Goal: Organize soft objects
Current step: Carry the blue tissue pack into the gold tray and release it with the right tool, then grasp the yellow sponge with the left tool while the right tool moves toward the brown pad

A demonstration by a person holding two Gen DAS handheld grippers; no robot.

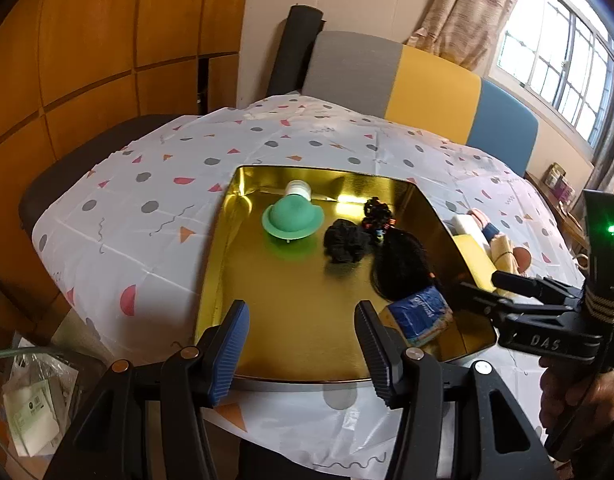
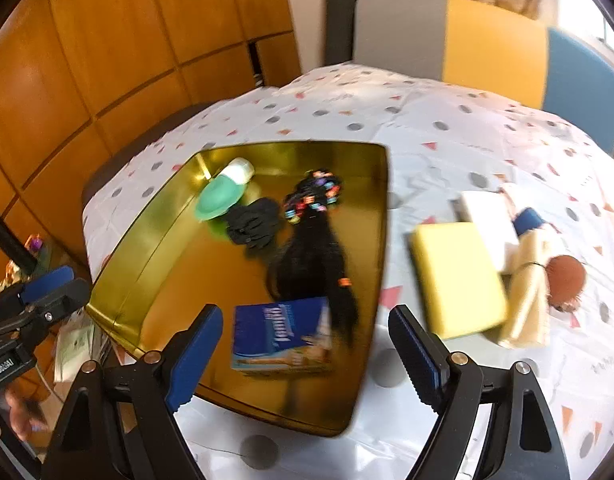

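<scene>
A gold metal tray lies on the patterned tablecloth. It holds a green silicone bottle, a black scrunchie, a black hairpiece with coloured beads and a blue tissue pack. On the cloth to the tray's right lie a yellow sponge, a white block, a cream cloth roll and a brown puff. My left gripper is open over the tray's near edge. My right gripper is open above the tissue pack, and shows at the right of the left wrist view.
A grey, yellow and blue chair back stands behind the table. Wooden cabinets fill the left. A window is at the right. Bags and clutter lie on the floor at the left.
</scene>
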